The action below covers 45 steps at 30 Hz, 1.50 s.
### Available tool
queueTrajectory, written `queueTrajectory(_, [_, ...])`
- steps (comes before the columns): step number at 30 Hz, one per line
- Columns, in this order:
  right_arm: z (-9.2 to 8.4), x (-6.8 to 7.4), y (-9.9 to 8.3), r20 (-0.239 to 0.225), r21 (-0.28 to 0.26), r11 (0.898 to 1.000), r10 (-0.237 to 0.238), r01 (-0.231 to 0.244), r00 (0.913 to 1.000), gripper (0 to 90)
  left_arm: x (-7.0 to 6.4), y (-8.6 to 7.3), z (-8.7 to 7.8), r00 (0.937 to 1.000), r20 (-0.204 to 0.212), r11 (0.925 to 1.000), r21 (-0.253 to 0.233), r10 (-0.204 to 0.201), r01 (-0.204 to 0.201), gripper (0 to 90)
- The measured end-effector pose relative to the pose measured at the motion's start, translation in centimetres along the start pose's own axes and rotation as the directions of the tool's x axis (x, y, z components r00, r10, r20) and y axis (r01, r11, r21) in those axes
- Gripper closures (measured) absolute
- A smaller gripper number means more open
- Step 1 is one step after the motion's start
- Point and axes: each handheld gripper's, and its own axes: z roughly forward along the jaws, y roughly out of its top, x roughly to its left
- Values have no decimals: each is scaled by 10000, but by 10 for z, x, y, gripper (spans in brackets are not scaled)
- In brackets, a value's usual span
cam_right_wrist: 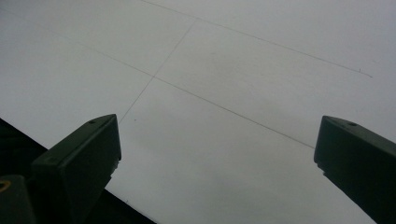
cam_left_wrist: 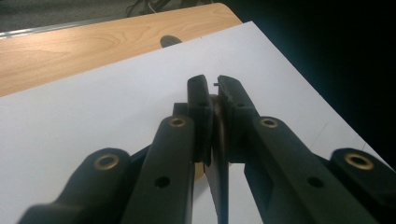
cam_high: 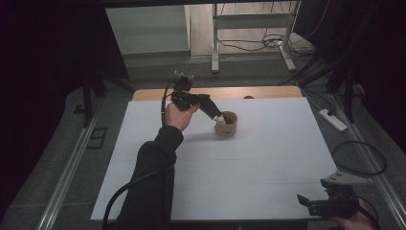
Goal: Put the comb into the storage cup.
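One cup [cam_high: 226, 124] — left gripper [cam_high: 219, 116] seemingly pinching its rim.

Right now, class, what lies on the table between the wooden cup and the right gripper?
Nothing: in the high view, bare white table sheet runs from the wooden cup to the right gripper.

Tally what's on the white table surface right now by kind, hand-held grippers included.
Brown cups: 1
Small white objects at the cup's rim: 1
Hand-held grippers: 2, left hand-held gripper at the cup, right hand-held gripper at the near edge
Total: 4
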Motion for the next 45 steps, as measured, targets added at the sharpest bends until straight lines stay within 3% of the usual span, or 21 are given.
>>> queueTrajectory(8, [0, 0, 0, -16, 16, 10000, -27, 27, 10000, 6, 1, -3, 3, 9991, -383, 9997, -90, 202, -206, 731])
queueTrajectory(16, [0, 0, 0, -14, 19, 10000, -45, 45, 10000, 5, -4, -4, 6, 9916, -1022, 9961, -326, 789, -826, 528])
queueTrajectory(21, [0, 0, 0, -12, 5, 10000, -59, 59, 10000, 6, -6, -6, 6, 9812, -1526, 9914, -380, 1181, -1252, 357])
queueTrajectory(26, [0, 1, 0, -11, -7, 10000, -63, 63, 10000, 6, -11, -6, 4, 9646, -1970, 9816, -406, 1753, -1867, 211])
queueTrajectory(31, [0, 1, 0, -16, -4, 10000, -70, 70, 10000, 5, -15, -8, 2, 9490, -2403, 9750, -370, 2041, -2191, 79])
queueTrajectory(32, [0, 1, 0, -18, 3, 10000, -73, 73, 10000, 5, -15, -9, 1, 9446, -2516, 9737, -317, 2107, -2257, 61])
queueTrajectory(35, [0, 1, 0, -12, 1, 10000, -84, 84, 10000, 4, -15, -11, -1, 9439, -2406, 9708, -240, 2261, -2387, 32])
queueTrajectory(38, [0, 1, 0, -14, 3, 10000, -86, 86, 10000, 3, -17, -13, -4, 9360, -2517, 9651, -263, 2459, -2606, 16])
queueTrajectory(45, [0, 1, 0, -9, -9, 10000, -89, 89, 10000, 1, -21, -18, -9, 9271, -2599, 9556, -462, 2699, -2911, 0])
